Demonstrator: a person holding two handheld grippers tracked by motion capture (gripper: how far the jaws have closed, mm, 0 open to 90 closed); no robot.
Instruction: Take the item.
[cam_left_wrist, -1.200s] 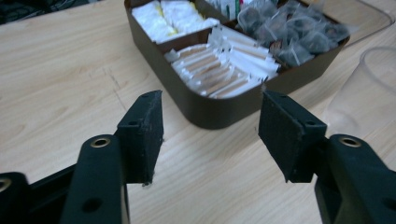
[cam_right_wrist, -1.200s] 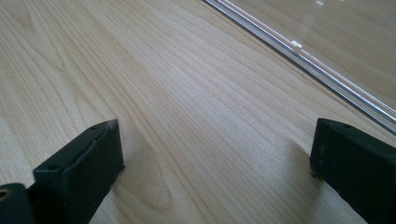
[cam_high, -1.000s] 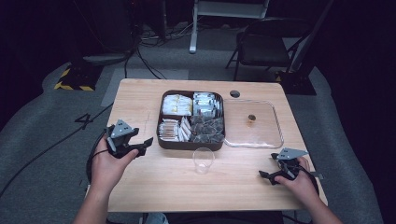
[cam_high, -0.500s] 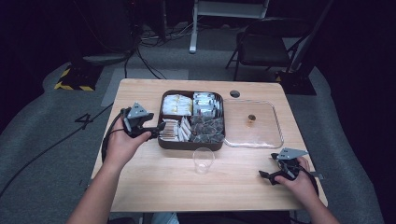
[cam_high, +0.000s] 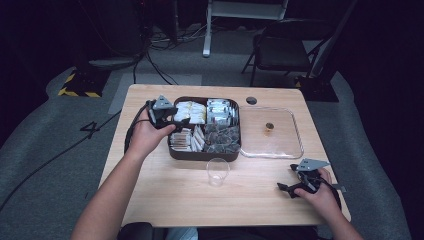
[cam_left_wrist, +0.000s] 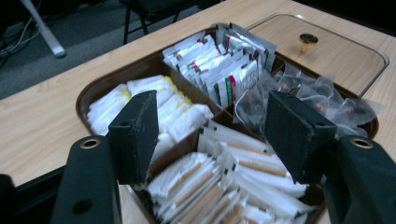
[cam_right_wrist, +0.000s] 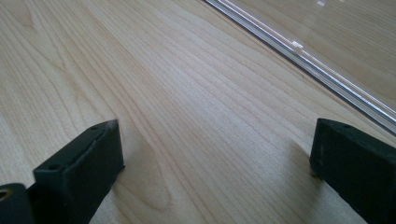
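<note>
A dark brown tray (cam_high: 172, 152) with four compartments sits mid-table, packed with sachets. My left gripper (cam_high: 181, 121) hovers open over the tray's left side. Its jaws straddle the divider between the white packets (cam_left_wrist: 180, 109) and the long stick sachets (cam_left_wrist: 219, 182). Green-and-red printed sachets (cam_left_wrist: 224, 70) and clear tea bags (cam_left_wrist: 322, 100) fill the far compartments. My right gripper (cam_high: 285, 187) rests open near the table's front right, jaws wide apart above bare wood (cam_right_wrist: 196, 116). A clear cup (cam_high: 218, 171) stands in front of the tray.
The tray's clear lid (cam_high: 280, 145) with a small brown knob (cam_high: 269, 126) lies flat right of the tray; its edge (cam_right_wrist: 299, 60) runs past my right gripper. A round cable hole (cam_high: 251, 100) is at the table's back. A folding chair (cam_high: 280, 52) stands beyond the table.
My left gripper has travelled from the table's left side forward and right, and now hangs over the tray's left compartments. The right gripper has stayed put.
</note>
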